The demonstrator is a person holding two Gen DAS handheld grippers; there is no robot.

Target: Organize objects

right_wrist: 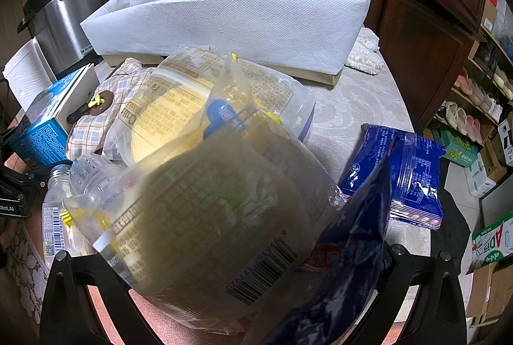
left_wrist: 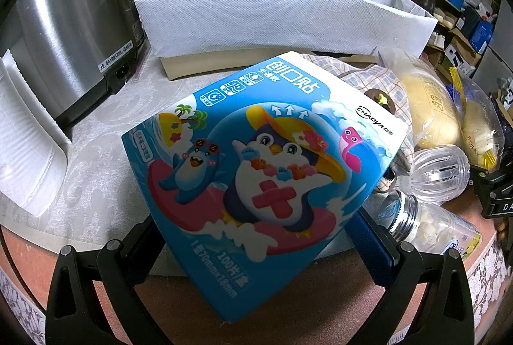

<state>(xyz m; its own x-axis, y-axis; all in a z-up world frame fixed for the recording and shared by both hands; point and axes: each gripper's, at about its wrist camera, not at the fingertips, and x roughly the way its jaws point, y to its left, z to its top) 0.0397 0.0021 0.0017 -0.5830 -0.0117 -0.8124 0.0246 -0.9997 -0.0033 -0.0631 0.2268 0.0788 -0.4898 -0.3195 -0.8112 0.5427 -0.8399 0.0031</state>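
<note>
Plaster box (left_wrist: 256,172) clamped tilted in left tool (left_wrist: 256,252); right tool (right_wrist: 224,252) holds clear snack bag (right_wrist: 205,210).

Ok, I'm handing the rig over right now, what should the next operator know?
Left gripper: shut on the blue plaster box, lifted and tilted over the table.
Right gripper: holds a clear food bag; a dark blue packet lies against it, grip unclear.
White-lined box stands at the back; its inside is hidden.
Left on the table: bread bag, checked cloth pouch, two bottles, blue packet.
To do: both held items, then the rest, probably into the lined box.
</note>
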